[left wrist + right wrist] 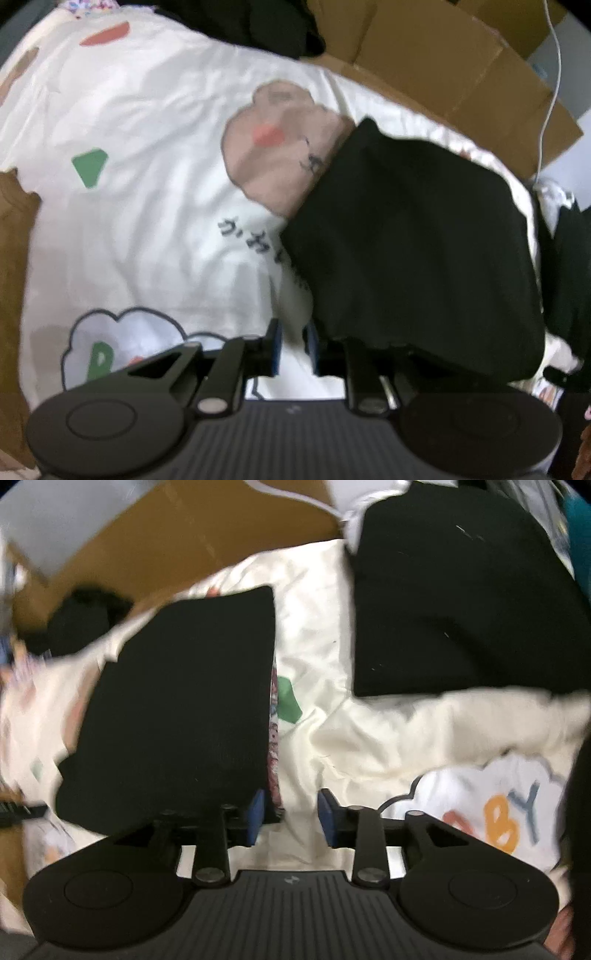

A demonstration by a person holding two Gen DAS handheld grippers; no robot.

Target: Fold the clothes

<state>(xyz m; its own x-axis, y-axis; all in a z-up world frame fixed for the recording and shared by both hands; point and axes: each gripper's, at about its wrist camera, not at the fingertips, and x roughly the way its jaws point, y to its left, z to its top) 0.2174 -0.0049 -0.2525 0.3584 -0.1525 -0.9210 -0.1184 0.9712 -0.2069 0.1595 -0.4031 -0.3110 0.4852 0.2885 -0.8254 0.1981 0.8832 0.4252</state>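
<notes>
A folded black garment [417, 251] lies on a white bedsheet [147, 229] printed with cartoons. My left gripper [293, 349] hangs over the sheet just left of the garment's near corner. It is open, and only sheet shows between its blue pads [275, 347]. In the right wrist view the same folded black garment [177, 701] lies left of centre, with a colourful printed edge along its right side. My right gripper [291, 819] is open at that near right corner. Its left pad [256, 819] sits beside the edge and bare sheet [314, 635] fills the gap.
A second folded black garment [461, 602] lies at the far right of the bed. Flattened cardboard [443, 55] and a white cable [554, 74] border the far side. A dark heap of clothes [258, 26] sits at the back, and something brown [14, 240] edges the left.
</notes>
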